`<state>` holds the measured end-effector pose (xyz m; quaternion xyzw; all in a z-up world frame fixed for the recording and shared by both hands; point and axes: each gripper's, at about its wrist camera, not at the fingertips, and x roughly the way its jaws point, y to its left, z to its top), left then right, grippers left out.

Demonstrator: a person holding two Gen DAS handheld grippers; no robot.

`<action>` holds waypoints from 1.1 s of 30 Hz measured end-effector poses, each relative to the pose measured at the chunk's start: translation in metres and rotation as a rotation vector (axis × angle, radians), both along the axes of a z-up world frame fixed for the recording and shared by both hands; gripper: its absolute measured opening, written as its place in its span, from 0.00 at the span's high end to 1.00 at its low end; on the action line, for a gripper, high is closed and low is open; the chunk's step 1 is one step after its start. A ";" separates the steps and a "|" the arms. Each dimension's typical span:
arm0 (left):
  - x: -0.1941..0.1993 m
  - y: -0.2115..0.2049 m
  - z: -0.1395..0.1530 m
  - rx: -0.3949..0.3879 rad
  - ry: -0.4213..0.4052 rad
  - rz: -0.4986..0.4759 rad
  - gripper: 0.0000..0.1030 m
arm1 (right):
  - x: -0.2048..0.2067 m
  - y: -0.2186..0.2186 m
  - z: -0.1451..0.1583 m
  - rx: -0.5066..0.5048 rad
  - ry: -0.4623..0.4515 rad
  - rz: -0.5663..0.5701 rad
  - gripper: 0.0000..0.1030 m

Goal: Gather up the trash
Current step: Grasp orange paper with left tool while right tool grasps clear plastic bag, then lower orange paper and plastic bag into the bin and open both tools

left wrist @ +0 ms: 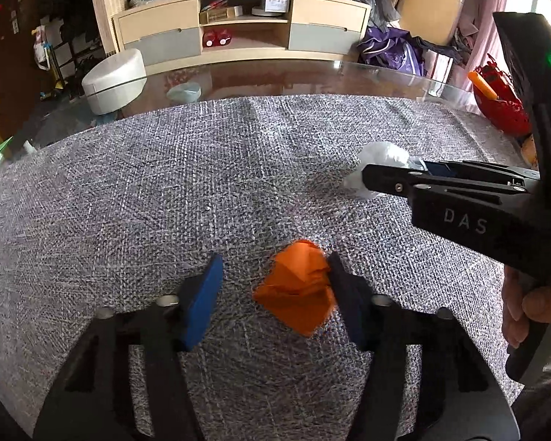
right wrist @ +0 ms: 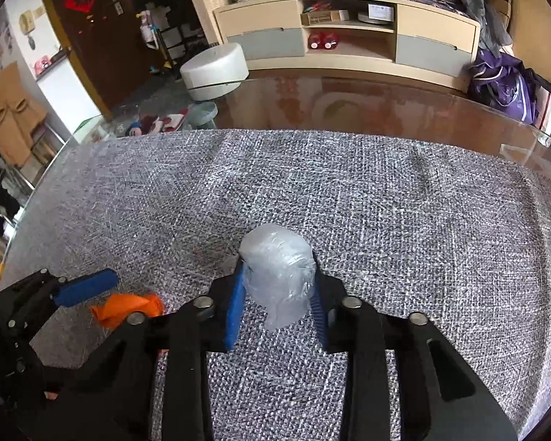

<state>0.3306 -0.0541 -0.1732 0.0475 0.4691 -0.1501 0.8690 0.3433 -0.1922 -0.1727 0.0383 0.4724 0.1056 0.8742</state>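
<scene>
Currently, right gripper (right wrist: 277, 286): clamped on plastic wad (right wrist: 278, 279).
Left gripper (left wrist: 272, 286): apart around orange paper (left wrist: 297, 290).
Risk: paper, probably off-centre, may slip out.

Colours as we see them on the table:
Orange crumpled paper (left wrist: 297, 286), translucent whitish-grey plastic wad (right wrist: 279, 281), grey-white speckled woven cloth (left wrist: 165, 191). Left gripper (left wrist: 273, 296) and right gripper (right wrist: 279, 301): black bodies, blue pads (left wrist: 204, 299). Red basket (left wrist: 499, 104) far right.

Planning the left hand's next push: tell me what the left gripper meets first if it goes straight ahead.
The left gripper meets the crumpled orange paper first; it already lies between the open jaws, against the right finger, on the grey woven cloth.
</scene>
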 end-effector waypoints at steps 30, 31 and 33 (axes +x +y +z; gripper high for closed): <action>-0.218 0.022 0.111 -0.086 -0.152 -0.008 0.68 | -0.232 -0.030 0.112 0.047 -0.194 -0.047 0.73; -0.227 0.022 0.109 -0.091 -0.147 -0.009 0.68 | -0.240 -0.031 0.109 0.056 -0.190 -0.048 0.73; -0.239 0.020 0.101 -0.091 -0.139 -0.010 0.68 | -0.255 -0.031 0.100 0.064 -0.180 -0.050 0.73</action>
